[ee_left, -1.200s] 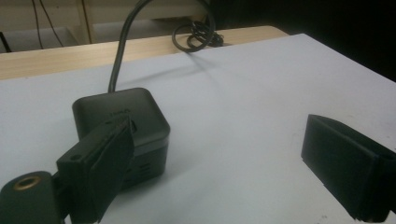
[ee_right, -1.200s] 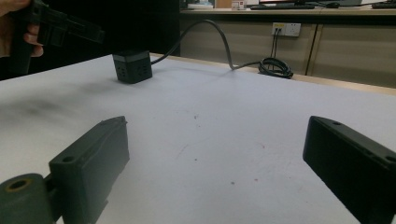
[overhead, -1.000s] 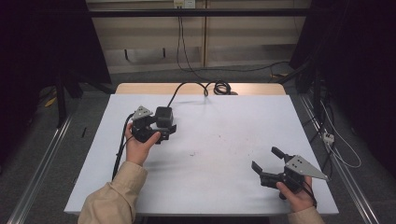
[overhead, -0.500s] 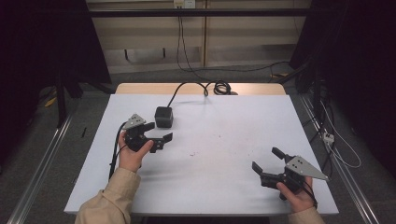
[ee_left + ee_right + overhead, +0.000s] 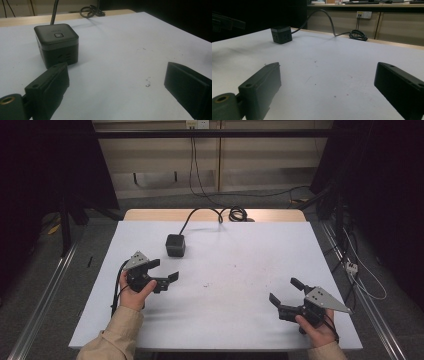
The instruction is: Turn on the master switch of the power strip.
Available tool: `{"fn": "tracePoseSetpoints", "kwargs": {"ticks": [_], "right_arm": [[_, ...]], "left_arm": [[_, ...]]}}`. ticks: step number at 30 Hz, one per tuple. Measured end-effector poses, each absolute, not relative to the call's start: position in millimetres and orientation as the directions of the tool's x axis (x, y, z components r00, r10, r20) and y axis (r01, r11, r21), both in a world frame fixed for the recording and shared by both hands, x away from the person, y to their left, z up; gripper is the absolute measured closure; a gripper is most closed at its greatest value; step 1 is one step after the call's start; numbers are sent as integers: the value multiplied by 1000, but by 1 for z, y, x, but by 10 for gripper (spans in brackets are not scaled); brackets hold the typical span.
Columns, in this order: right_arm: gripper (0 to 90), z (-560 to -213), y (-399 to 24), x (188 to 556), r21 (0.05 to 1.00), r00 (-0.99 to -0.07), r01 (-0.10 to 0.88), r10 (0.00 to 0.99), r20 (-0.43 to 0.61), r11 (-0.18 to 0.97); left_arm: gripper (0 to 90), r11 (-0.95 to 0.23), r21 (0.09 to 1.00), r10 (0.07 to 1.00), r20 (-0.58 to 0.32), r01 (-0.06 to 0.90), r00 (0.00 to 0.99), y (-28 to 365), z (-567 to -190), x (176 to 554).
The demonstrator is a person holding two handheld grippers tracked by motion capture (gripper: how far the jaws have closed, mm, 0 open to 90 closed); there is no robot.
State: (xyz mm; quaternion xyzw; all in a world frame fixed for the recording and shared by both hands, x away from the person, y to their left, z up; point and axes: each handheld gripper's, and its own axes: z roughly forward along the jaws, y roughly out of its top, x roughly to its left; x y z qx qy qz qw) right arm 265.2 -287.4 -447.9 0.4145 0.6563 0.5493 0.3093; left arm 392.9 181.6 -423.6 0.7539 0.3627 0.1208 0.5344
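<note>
Cube-shaped power block (image 5: pixel 175 245), dark with a cable (image 5: pixel 200 215) running off to the table's (image 5: pixel 240 330) far edge, sits just beyond the left gripper (image 5: pixel 164 271) in the high view, apart from it. That gripper's jaws are spread with nothing between them. The right gripper (image 5: pixel 285 291), well apart from the block, is likewise spread and holds nothing.

From the left gripper view, the block (image 5: pixel 57 44) stands upright just past the left jaw's tip (a small button on its top face).

From the right gripper view, the block (image 5: pixel 281 34) is far ahead, beyond the left jaw, its cable (image 5: pixel 329 21) ending in a coil.
</note>
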Motion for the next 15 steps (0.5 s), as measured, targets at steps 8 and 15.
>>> {"fn": "tracePoseSetpoints", "kwargs": {"ticks": [8, 15], "right_arm": [[63, -448, -287, 265, 977, -467, 204, 883, 48, 55], [63, -448, -287, 264, 977, -468, 205, 883, 48, 55]], "left_arm": [[55, -166, 899, 668, -200, 405, 717, 190, -424, 383], [57, -168, 899, 679, -191, 404, 709, 199, -426, 377]]}}
